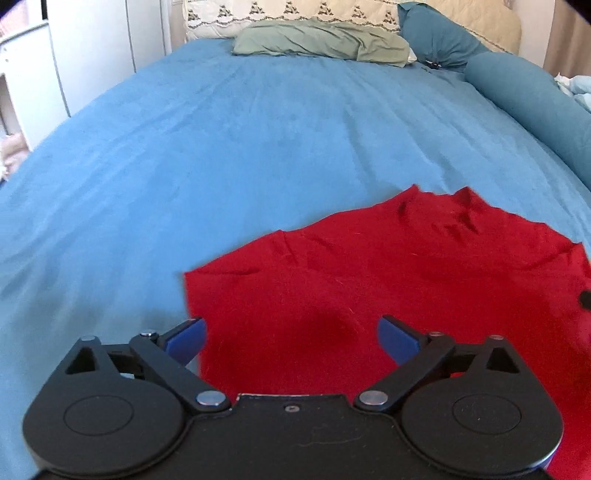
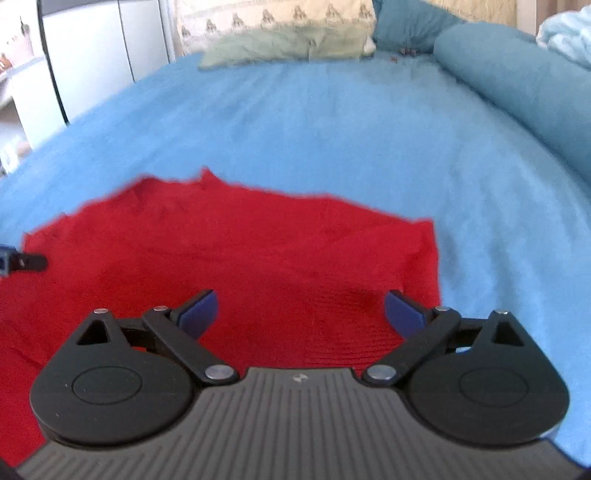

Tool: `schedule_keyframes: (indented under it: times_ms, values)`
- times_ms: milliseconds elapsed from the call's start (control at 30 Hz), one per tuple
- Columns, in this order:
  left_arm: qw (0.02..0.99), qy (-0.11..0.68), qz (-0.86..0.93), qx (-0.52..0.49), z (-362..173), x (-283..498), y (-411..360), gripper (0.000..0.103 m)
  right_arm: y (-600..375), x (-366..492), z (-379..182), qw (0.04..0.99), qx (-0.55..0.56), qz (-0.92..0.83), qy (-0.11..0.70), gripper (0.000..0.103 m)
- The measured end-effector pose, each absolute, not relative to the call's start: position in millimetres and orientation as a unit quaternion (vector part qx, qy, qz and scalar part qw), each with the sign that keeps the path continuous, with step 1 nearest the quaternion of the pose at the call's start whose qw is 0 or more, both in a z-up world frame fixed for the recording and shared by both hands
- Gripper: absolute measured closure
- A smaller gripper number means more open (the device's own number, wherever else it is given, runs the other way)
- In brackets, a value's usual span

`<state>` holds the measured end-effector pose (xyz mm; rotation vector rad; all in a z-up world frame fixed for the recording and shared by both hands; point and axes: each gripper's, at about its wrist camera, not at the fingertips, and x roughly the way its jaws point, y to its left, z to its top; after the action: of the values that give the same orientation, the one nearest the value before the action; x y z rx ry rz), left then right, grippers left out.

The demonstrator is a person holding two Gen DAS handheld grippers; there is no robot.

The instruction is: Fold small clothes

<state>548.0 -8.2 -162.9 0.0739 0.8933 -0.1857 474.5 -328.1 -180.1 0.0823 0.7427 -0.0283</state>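
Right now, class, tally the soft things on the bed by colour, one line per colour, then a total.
Red: 1, the garment
Green: 1, the pillow
Teal: 2, the cushion and the bolster
Cream patterned: 1, the pillow
Total: 5

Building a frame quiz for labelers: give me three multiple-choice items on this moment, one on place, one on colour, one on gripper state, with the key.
1. Where does the red garment lie?
A. on the blue bedspread
B. on the green pillow
C. on the floor

2. What colour are the gripper pads?
A. red
B. blue
C. white

3. How stand the left gripper and the right gripper?
A. both shut on cloth
B. one shut, one open
C. both open, nothing pinched

Key: A, it is spread flat on the bedspread; B, the pads show blue; C, each pair of jaws stands wide above the garment.
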Motion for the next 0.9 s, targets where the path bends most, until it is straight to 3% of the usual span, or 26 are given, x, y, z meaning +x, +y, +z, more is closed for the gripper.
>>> schedule_keyframes:
  times_ms: [267, 533, 700, 900]
  values:
    - [0.921, 0.380, -0.086, 0.010, -72, 467, -7, 0.002, -338, 392, -80, 0.956, 0.057, 0.009, 0.289, 0.000]
    - [0.938, 0.341, -0.057, 0.009, -21, 368, 10, 0.000, -344, 285, -5, 0.958, 0.046, -0.017, 0.282, 0.000]
    - [0.943, 0.329, -0.041, 0.019, -22, 302, 26, 0.000, -351, 219, 3, 0.959, 0.024, -0.022, 0.282, 0.000]
    - [0.938, 0.345, -0.033, -0.014, -56, 231, 50, 0.000, -355, 154, -28, 0.952, 0.020, -0.024, 0.303, 0.000]
